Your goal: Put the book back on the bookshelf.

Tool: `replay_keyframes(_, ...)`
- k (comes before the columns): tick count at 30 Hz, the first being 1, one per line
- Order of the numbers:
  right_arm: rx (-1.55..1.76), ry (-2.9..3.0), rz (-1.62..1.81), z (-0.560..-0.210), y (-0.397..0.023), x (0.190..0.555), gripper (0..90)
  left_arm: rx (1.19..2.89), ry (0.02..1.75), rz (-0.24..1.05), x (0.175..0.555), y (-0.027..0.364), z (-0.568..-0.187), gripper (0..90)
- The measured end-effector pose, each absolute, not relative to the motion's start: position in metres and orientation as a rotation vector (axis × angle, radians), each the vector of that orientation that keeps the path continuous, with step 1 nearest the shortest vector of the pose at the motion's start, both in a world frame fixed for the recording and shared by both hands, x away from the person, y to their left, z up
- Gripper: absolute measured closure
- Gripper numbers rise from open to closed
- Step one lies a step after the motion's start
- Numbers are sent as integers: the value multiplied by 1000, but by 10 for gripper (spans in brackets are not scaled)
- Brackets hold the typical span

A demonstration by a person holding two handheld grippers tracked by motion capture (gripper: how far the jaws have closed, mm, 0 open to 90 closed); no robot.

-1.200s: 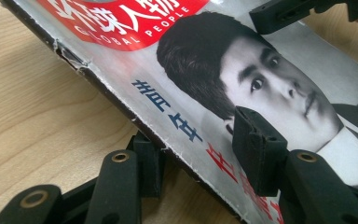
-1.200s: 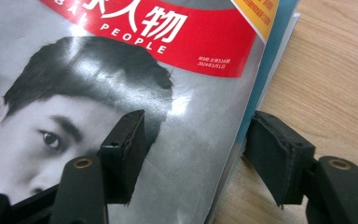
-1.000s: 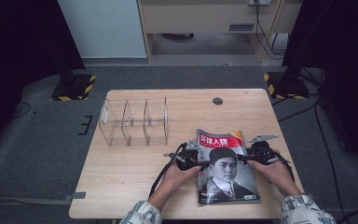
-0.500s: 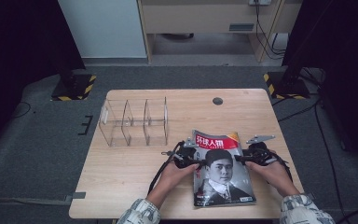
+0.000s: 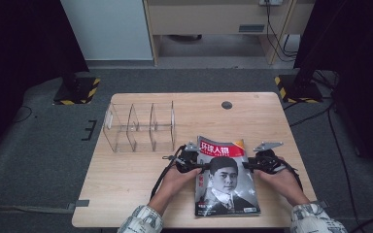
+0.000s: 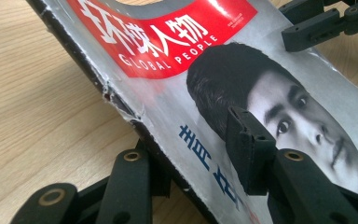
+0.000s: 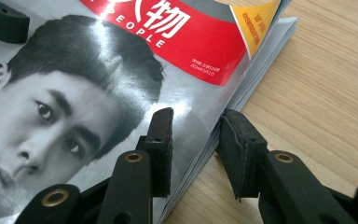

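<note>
A magazine (image 5: pixel 226 179) with a red title band and a black-and-white portrait lies on the wooden table (image 5: pixel 126 184), near its front edge. My left gripper (image 5: pixel 199 166) is at its spine side. In the left gripper view, my left gripper (image 6: pixel 186 144) has one jaw on the cover (image 6: pixel 168 102) and one under the raised spine. My right gripper (image 5: pixel 248 165) is at the open page side. In the right gripper view, my right gripper (image 7: pixel 198 121) has one jaw on the cover (image 7: pixel 98 93) and one against the page edges. Both pairs of jaws have just been closing on the magazine.
A clear plastic divider rack (image 5: pixel 141 126) stands at the table's back left, an arm's reach from the magazine. A small dark round hole (image 5: pixel 227 105) sits near the far edge. Bare wood lies left of the magazine and behind it.
Both grippers have drawn in against the magazine's two sides and narrowed their jaws on it. The magazine has shifted a little left and toward the front edge.
</note>
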State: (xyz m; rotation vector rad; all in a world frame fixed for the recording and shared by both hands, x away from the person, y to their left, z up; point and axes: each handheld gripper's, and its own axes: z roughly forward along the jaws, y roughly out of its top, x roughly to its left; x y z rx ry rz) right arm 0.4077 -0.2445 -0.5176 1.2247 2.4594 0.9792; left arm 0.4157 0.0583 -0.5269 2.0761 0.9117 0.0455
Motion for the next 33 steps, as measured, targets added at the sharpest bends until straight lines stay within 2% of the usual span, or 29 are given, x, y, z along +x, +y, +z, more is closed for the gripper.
replay_keyframes(7, 1180, 2473, 981, -518, -239, 405, 675, 2065, 938, 28, 418, 64, -525, 634)
replay_keyframes(13, 1171, 2470, 992, -519, -237, 405, 675, 2028, 969, -34, 425, 70, -526, 559)
replay_keyframes(18, 1150, 2484, 1001, -519, -235, 404, 678, 2043, 971, -46, 430, 67, -522, 530)
replay_keyframes(29, 1110, 2501, 1044, -521, -233, 402, 677, 2072, 956, -21, 438, 55, -517, 521)
replay_keyframes(33, 1117, 2500, 1056, -522, -235, 402, 670, 2083, 957, 12, 436, 50, -518, 543)
